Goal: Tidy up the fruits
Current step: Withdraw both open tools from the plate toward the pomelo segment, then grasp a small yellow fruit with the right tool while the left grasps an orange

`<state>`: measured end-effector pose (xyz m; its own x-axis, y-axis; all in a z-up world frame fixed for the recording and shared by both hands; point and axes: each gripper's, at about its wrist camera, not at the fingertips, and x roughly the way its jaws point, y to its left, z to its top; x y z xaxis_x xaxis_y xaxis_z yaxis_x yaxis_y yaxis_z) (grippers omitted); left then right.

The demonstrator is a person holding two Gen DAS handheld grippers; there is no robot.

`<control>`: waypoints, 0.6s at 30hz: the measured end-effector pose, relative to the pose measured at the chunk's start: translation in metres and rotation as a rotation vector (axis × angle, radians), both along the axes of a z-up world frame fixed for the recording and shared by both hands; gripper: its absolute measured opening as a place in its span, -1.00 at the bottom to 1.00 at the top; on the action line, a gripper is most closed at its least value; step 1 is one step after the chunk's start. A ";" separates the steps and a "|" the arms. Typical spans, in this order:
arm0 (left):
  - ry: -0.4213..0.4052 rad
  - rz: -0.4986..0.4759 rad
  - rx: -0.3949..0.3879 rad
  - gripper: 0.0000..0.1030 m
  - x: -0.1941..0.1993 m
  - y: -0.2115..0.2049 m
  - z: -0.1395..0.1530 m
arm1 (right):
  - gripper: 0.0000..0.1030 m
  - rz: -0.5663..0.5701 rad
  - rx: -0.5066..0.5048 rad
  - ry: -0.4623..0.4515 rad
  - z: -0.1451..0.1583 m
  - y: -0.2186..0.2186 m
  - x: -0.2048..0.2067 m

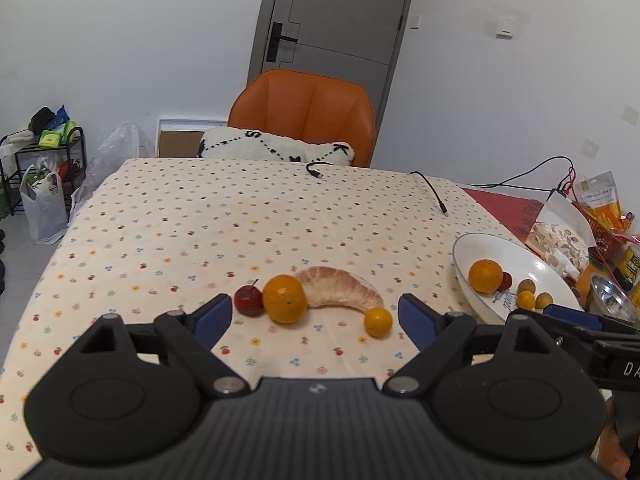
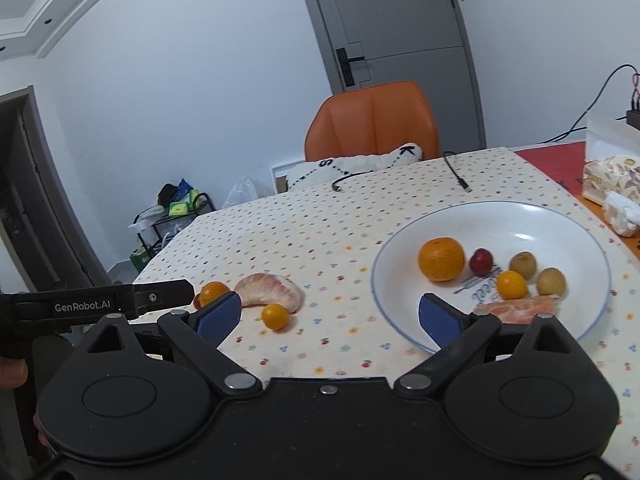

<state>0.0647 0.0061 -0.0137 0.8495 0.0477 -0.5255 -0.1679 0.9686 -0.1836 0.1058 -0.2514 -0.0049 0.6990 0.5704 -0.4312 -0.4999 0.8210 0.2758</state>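
Both my grippers, left [image 1: 315, 316] and right [image 2: 330, 316], gape empty; four fruits lie mid-frame, plate [image 2: 560, 220] right.

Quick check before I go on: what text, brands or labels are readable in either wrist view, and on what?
"GenRobot.AI": white print on the left tool's black side bar, right wrist view.
"DA", cut off by the frame edge: on the right tool's body.
"S" and "K": black letters on the white cushion.
Blue script inside the white plate: partly hidden, unreadable.
Snack packets print: too small.
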 end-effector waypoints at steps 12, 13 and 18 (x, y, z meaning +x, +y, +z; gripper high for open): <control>-0.013 0.031 -0.024 0.64 0.002 0.017 -0.007 | 0.61 0.068 -0.021 0.015 -0.006 0.028 0.003; -0.015 0.032 -0.024 0.61 0.002 0.017 -0.007 | 0.58 0.071 -0.023 0.018 -0.007 0.030 0.004; -0.006 0.028 -0.037 0.35 0.009 0.019 -0.013 | 0.43 0.087 -0.032 0.032 -0.010 0.040 0.009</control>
